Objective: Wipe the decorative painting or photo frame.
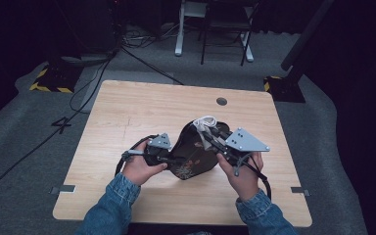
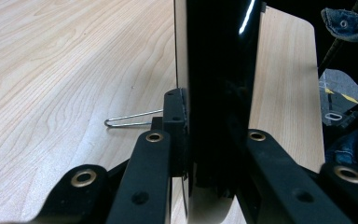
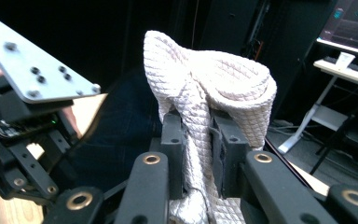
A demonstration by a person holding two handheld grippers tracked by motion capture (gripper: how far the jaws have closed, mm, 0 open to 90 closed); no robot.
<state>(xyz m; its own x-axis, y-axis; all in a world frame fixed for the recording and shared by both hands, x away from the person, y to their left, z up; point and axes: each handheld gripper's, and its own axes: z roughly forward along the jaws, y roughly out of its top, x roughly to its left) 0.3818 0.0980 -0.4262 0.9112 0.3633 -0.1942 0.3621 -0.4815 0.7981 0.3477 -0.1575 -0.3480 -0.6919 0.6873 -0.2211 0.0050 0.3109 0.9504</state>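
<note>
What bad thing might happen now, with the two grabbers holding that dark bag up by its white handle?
1. The right gripper pinches only a narrow fold of the white handle; the cloth might slip out if pulled.
2. The left gripper clamps the bag's glossy dark edge, which looks slick, so it may slide free.
3. If either grip fails, the bag would likely drop onto the table.

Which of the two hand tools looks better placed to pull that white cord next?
Right, probably. The right gripper is already shut on the white woven cord, so it can simply pull. The left gripper is clamped on the glossy black bag, steadying it.
</note>
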